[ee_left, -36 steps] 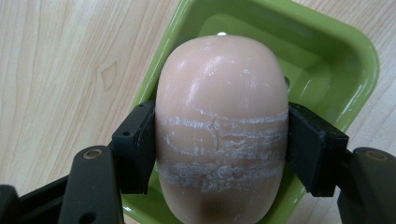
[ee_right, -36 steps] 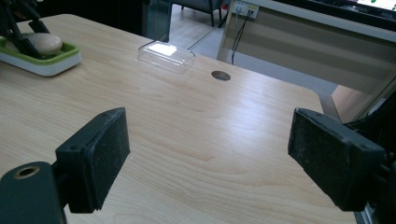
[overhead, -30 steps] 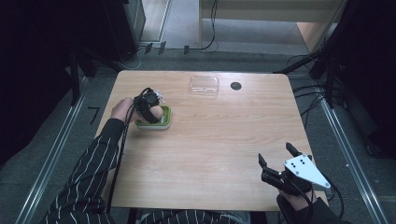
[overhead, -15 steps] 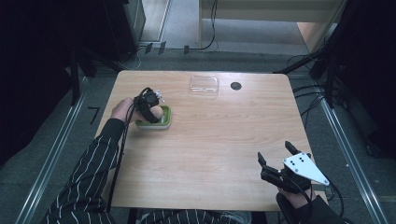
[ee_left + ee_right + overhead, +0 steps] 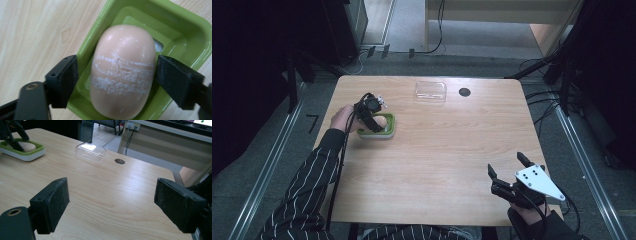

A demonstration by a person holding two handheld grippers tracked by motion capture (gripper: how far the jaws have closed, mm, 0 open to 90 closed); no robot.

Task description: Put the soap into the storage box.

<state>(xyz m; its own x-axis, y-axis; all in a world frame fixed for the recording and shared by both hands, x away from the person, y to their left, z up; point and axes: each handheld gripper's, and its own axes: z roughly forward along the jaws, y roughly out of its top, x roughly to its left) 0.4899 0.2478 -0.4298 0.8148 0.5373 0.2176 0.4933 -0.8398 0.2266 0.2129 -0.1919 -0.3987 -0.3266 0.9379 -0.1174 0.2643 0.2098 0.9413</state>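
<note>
High view: a light wooden table [image 5: 437,165] fills the middle of the frame. At its left, a hand in a striped sleeve [image 5: 307,185] holds the left gripper [image 5: 371,117] pointing down over a green soap dish [image 5: 384,131] that sits on the table. Near the table's upper edge, at centre, lies a clear plastic lid [image 5: 430,91], with a small dark hole [image 5: 464,92] just to its right. In the lower right corner the right gripper [image 5: 508,175] rests over the table's near edge, its jaws spread apart with nothing between them.

Left gripper view: a pale peach bar of soap [image 5: 123,70] lies in the green soap dish, filling the centre of the frame. The jaws have just been opening; the left pad stands clear of the soap, while the right pad sits just beside it, so the soap is between the jaws but not squeezed.

Right gripper view: the two black jaws stand wide apart over bare wood. The soap dish with the soap sits in the upper left corner, the clear lid at upper centre.
</note>
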